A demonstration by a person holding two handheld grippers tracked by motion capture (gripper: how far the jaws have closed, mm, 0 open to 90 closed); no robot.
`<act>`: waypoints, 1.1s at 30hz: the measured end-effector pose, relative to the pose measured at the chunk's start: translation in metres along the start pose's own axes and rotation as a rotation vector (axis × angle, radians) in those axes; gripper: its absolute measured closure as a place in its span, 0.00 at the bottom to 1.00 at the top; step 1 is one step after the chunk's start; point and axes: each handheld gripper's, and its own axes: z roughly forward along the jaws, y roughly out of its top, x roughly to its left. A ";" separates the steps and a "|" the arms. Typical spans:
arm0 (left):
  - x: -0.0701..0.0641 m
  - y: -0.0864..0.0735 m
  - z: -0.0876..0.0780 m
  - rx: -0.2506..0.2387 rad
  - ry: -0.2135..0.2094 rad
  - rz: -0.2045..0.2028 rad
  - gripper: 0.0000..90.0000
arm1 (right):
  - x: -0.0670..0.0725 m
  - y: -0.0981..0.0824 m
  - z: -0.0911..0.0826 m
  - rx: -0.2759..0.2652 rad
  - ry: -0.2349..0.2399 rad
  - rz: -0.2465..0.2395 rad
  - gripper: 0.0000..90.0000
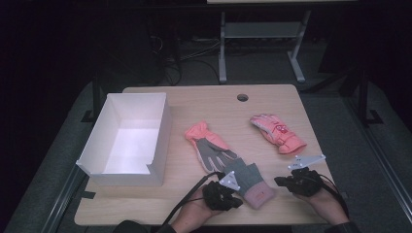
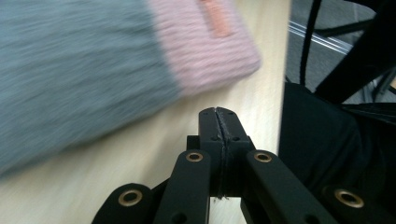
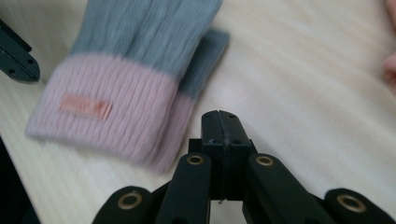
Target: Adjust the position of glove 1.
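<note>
A grey knitted glove with a pink cuff (image 1: 250, 182) lies near the table's front edge, between my two grippers. My left gripper (image 1: 224, 192) sits just to its left, jaws shut and empty, with the pink cuff (image 2: 205, 42) lying ahead of the tips (image 2: 218, 114). My right gripper (image 1: 286, 182) rests to the glove's right, also shut with nothing held; the cuff (image 3: 112, 112) lies to the left of its tips (image 3: 219, 116). An orange glove with a grey palm (image 1: 210, 147) lies mid-table. A pink padded glove (image 1: 277, 132) lies at the right.
An open white box (image 1: 127, 138) stands on the table's left side. A round cable hole (image 1: 242, 97) is near the far edge. The wooden table (image 1: 194, 104) ends close behind both hands. A desk frame (image 1: 262, 34) stands on the floor beyond.
</note>
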 end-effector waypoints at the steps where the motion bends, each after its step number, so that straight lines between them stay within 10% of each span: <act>1: 0.003 -0.001 -0.002 -0.001 0.016 -0.009 0.99 | -0.002 0.002 0.002 -0.003 0.003 -0.003 1.00; 16: 0.039 0.005 -0.014 -0.038 0.094 -0.082 0.99 | 0.008 0.006 0.022 0.069 0.063 -0.064 1.00; 33: 0.038 0.015 0.009 -0.023 0.080 -0.070 1.00 | 0.018 0.001 0.018 0.080 0.077 -0.086 1.00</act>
